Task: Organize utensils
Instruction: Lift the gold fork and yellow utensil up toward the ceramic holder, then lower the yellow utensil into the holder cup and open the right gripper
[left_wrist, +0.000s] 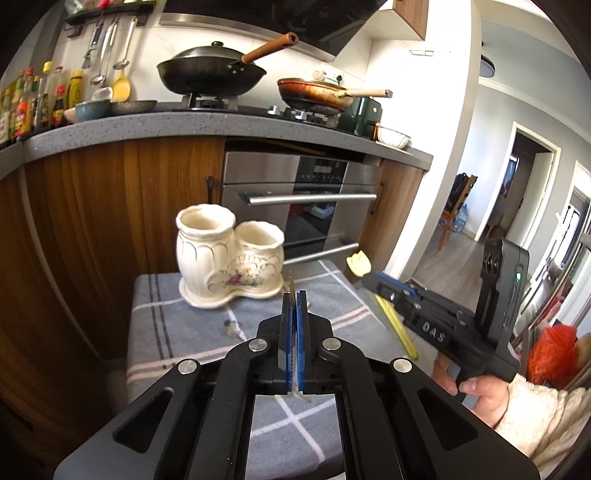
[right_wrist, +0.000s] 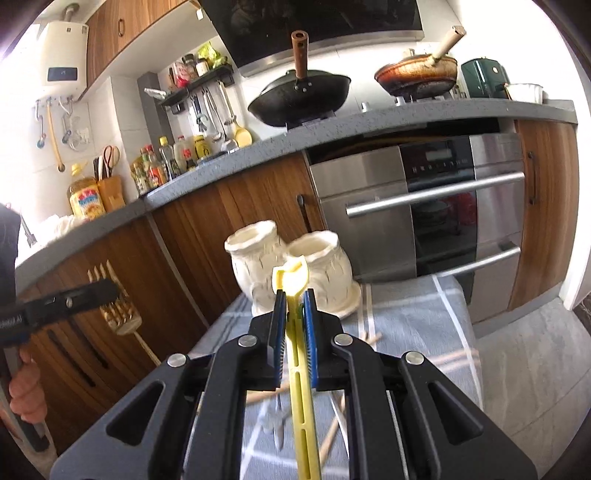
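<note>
- Right now your left gripper (left_wrist: 294, 306) has its jaws pressed nearly together on a thin pale wooden fork (right_wrist: 117, 308); the right wrist view shows its tines pointing up, raised off the tabletop and well to the left of the holder.
- Your right gripper (right_wrist: 294, 300) has its jaws closed on a slim yellow plastic spoon-like utensil (right_wrist: 301, 373), whose head sits just in front of the cream ceramic double-pot utensil holder (left_wrist: 229, 254).
- That holder stands upright on the grey checked cloth (left_wrist: 207, 332) covering the tabletop, both mouths apparently empty.
- A few light wooden sticks (right_wrist: 369, 338), probably chopsticks, lie loose on the cloth near the right gripper, so the task looks early.
- To do this step well, I would raise the yellow utensil until its lower end clears the rim, then centre it over one mouth before lowering.
- Tilt it closer to vertical first; at a slant it is likely to catch the scalloped lip.
- Keep your two grippers apart and load one utensil at a time, so the handles do not cross.
- Let go only once the end rests inside; the holder looks heavy enough not to tip, but a sideways knock on the rim could shift it on the cloth.
</note>
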